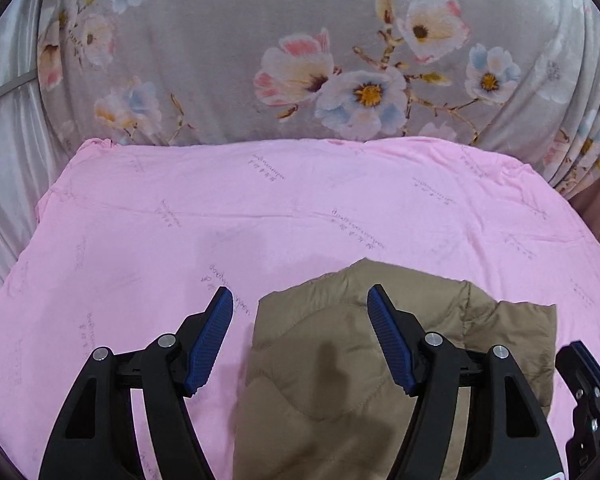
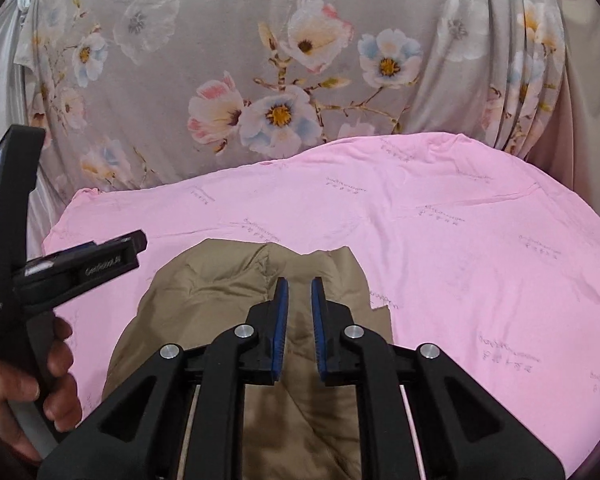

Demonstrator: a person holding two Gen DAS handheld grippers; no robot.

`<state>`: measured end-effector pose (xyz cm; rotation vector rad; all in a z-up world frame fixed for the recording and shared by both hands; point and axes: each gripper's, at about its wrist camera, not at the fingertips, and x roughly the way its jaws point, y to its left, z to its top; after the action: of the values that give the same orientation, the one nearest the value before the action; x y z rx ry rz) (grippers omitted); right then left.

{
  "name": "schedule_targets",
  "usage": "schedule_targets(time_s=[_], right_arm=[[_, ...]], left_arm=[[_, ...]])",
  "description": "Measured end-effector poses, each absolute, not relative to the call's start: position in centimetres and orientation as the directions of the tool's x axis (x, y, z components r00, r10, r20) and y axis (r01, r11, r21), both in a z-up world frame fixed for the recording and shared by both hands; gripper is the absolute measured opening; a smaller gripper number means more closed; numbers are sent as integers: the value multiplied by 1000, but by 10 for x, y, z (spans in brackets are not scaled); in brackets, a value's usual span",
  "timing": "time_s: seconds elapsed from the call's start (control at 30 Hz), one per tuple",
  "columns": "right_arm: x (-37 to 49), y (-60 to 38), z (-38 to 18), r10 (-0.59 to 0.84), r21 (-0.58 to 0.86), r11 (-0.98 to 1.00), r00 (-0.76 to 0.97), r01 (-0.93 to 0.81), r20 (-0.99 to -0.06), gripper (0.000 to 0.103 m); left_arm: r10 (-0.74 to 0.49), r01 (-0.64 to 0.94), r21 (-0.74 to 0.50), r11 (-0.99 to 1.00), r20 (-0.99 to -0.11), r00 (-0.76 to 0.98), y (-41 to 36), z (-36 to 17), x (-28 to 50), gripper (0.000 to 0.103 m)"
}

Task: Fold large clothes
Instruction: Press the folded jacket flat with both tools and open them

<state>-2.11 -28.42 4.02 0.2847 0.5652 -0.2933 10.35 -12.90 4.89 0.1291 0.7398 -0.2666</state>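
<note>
A tan quilted jacket [image 1: 320, 360] lies folded on a pink sheet [image 1: 180, 220]. It also shows in the right wrist view [image 2: 204, 300]. My left gripper [image 1: 300, 296] is wide open above the jacket's left part, holding nothing. My right gripper [image 2: 299, 284] hovers over the jacket's right part with its blue pads a narrow gap apart and nothing between them. The left gripper's body and the hand holding it [image 2: 56, 360] show at the left of the right wrist view.
A grey floral cloth [image 1: 300, 60] hangs behind the pink sheet and also fills the back of the right wrist view [image 2: 260, 80]. Pale satin fabric [image 1: 8, 152] lies at the far left. The right gripper's body [image 1: 588, 400] shows at the lower right edge.
</note>
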Motion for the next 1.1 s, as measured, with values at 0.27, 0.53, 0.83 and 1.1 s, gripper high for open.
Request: schedule_targets(time_s=[0.27, 0.53, 0.83, 1.1], right_arm=[[20, -303, -29, -195, 199, 888, 733, 413, -652, 10], [28, -313, -55, -162, 251, 873, 734, 419, -660, 10], [34, -316, -67, -151, 267, 867, 731, 422, -666, 10], [38, -316, -71, -162, 261, 863, 726, 433, -669, 10]], left_arm=[[-166, 270, 24, 962, -735, 657, -153, -13, 121, 69], [-158, 266, 52, 963, -691, 706, -167, -32, 117, 68], [-141, 261, 80, 962, -672, 727, -174, -47, 120, 68], [-127, 258, 103, 961, -664, 737, -177, -54, 121, 67]])
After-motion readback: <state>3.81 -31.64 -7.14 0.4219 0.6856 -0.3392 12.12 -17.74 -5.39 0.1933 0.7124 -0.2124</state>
